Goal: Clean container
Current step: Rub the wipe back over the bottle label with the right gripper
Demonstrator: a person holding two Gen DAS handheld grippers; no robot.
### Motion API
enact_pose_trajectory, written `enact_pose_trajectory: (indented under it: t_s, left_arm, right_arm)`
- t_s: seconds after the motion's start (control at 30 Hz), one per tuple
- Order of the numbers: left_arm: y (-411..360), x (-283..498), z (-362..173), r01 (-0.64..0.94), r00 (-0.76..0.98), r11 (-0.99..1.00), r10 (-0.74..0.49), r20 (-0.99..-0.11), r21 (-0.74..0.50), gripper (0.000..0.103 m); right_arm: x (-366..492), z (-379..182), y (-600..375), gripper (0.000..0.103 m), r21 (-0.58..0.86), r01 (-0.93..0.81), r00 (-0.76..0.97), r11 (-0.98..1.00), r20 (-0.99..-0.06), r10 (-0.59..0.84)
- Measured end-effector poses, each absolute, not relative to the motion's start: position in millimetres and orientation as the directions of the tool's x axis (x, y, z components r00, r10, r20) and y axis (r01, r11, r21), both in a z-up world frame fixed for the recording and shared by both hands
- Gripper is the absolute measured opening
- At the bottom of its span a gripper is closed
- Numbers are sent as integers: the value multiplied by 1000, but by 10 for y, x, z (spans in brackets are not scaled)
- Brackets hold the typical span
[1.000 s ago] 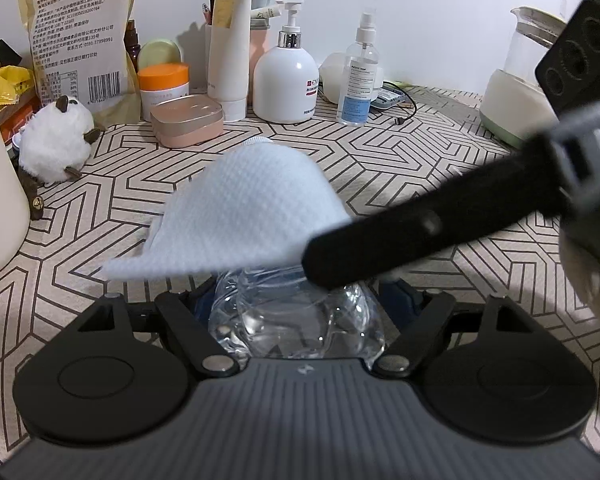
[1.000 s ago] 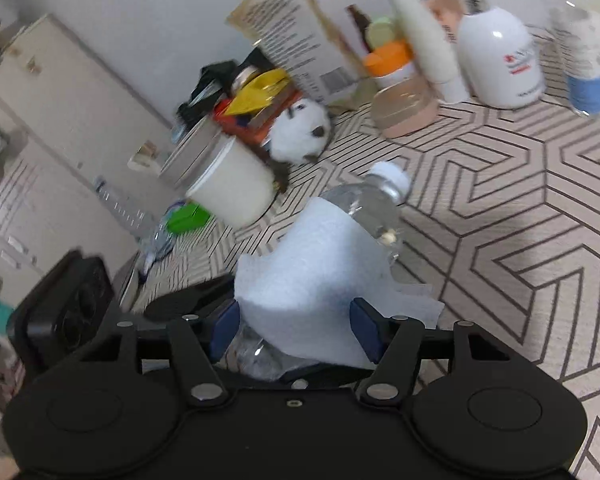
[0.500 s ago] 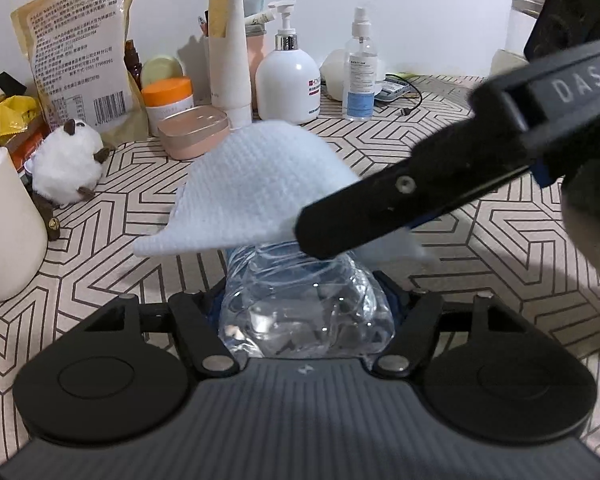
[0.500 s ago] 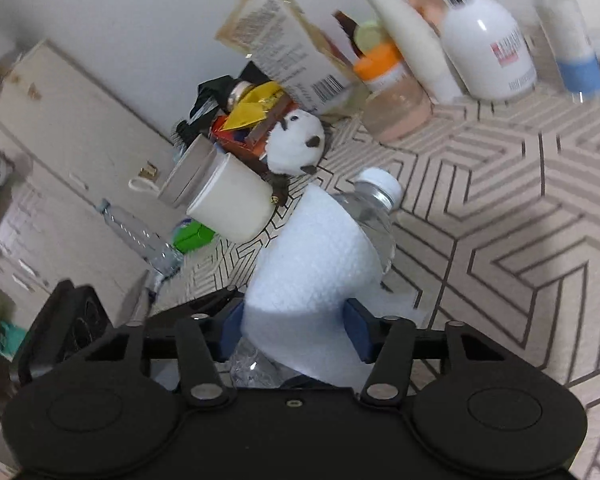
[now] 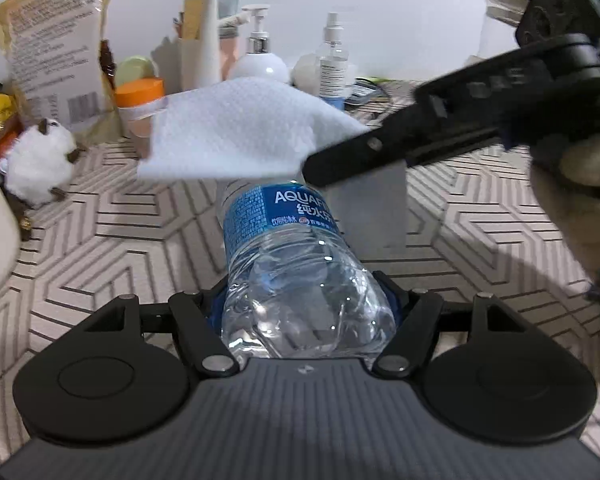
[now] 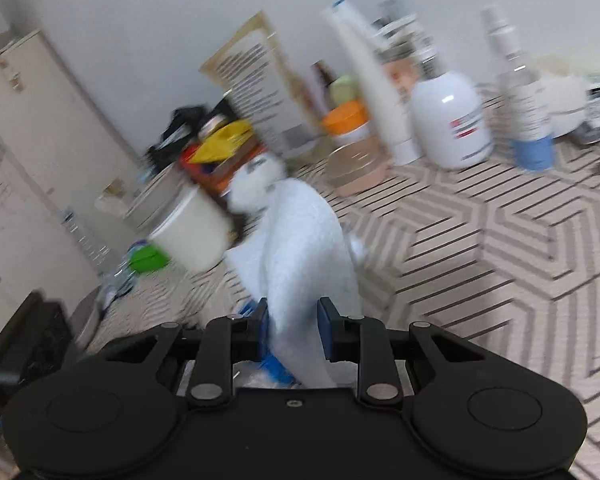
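Toiletries (image 5: 260, 60) behind cloth-draped bottle (image 5: 292, 264)

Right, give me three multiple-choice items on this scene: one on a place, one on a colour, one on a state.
1. Where is the white wipe?
A. Flat on the tabletop
B. Over the neck end of the water bottle
C. Tucked under the plush toy

2. What colour is the bottle's label?
A. Blue
B. Red
C. Green

3. What is the left claw doing?
A. Standing open over nothing
B. Gripping the pump bottle
C. Clamped on the water bottle's clear base end

Answers:
1. B: in the left wrist view the wipe covers the bottle's far end, above the patterned tabletop.
2. A: a blue label with white lettering shows below the wipe.
3. C: the bottle's base fills the space between the left claw's fingers. The right claw is closing, with the wipe between its fingers.
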State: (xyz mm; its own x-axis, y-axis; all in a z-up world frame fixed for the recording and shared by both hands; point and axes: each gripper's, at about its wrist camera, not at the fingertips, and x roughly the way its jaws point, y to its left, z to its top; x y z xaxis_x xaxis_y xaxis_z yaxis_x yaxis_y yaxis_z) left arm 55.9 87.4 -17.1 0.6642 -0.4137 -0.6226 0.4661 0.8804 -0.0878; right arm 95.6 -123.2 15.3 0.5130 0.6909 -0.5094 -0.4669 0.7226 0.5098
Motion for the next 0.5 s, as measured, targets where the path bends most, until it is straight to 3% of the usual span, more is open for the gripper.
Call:
enact_pose_trajectory:
  t_s: [0.23,0.5]
  left_arm:
    - [794,438,-147,490,636,860,-464,-617,-142,68]
    - [1007,571,-134,429,584,833,-550,-597,-349,68]
  right_arm:
    - [899,233,-1285,33,472,-463,561,750,-499,661]
    - [822,301,-1225,34,450,-509,528,734,-510,679]
